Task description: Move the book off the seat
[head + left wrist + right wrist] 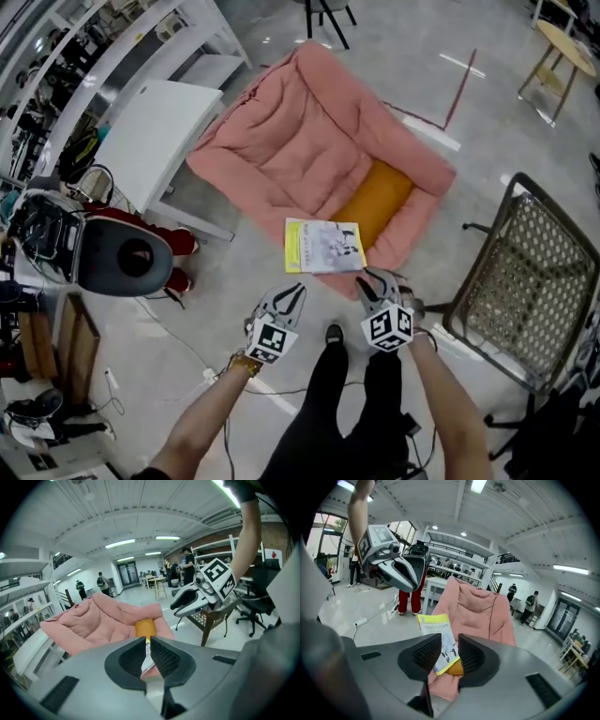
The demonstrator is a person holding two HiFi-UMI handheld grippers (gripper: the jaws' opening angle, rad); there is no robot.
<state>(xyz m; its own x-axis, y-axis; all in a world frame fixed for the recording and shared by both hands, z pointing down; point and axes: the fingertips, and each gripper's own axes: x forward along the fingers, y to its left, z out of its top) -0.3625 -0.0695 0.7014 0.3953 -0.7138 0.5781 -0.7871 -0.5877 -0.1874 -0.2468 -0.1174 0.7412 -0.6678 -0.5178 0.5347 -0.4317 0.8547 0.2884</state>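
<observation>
We hold a gripper in each hand above the floor, just in front of a pink padded seat (300,141) that lies low on the floor. The book (323,246), with its yellow and white cover up, lies flat at the near end of the seat. It rests partly on the end of an orange cushion (377,199), and one corner juts out past the seat's edge.

Our left gripper (292,294) hangs near the book's near edge but apart from it. In the left gripper view its jaws are drawn together with only a thin slit between the tips, and nothing is in them. Our right gripper (378,281) is just beside the book's near right corner, over the seat's front edge. In the right gripper view its jaws stand apart with a clear gap; the book shows beyond that gap, and the pads press on nothing.

A white desk (155,131) stands to the left of the seat and a dark-framed wicker chair (534,272) to its right. Our legs in dark trousers show below, between the two arms.
</observation>
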